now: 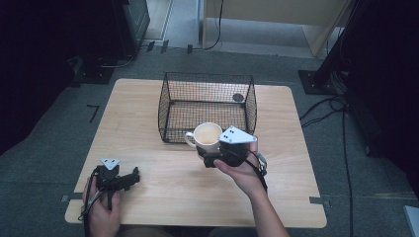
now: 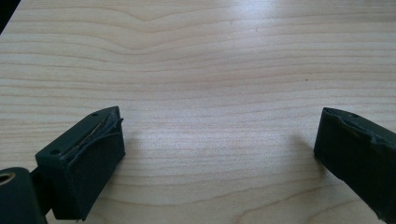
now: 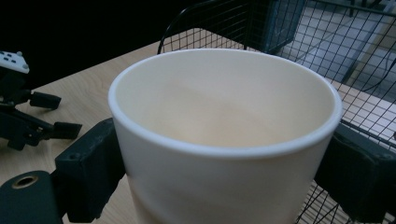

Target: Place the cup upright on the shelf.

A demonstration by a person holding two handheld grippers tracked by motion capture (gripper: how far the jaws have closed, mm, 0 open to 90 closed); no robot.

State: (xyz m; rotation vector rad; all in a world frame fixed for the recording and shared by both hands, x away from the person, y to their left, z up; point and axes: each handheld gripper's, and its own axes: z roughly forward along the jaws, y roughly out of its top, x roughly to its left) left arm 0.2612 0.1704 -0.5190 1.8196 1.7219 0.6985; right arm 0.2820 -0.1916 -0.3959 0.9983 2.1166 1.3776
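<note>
Right gripper (image 1: 213,157): jaws pinch a cream mug (image 1: 207,135), one pad on each side of its wall, as seen in the right gripper view, where the mug (image 3: 224,140) sits upright between the jaws with its mouth open to the camera. The interior appears empty. The handle points toward the person's left in the high view. The mug is held at the near side of a black wire basket (image 1: 170,106), just in front of its front wall; whether it touches the mesh cannot be told. No brand, label or writing is legible on the mug, the basket or either gripper.

Left gripper (image 1: 129,178): jaws spread wide, nothing between them. In the left gripper view the pads face bare wood grain. It sits low at the near left part of the wooden table (image 1: 291,197), well apart from the mug.

A small dark round object (image 1: 238,98) lies in the basket's far right corner; its nature cannot be told.
</note>
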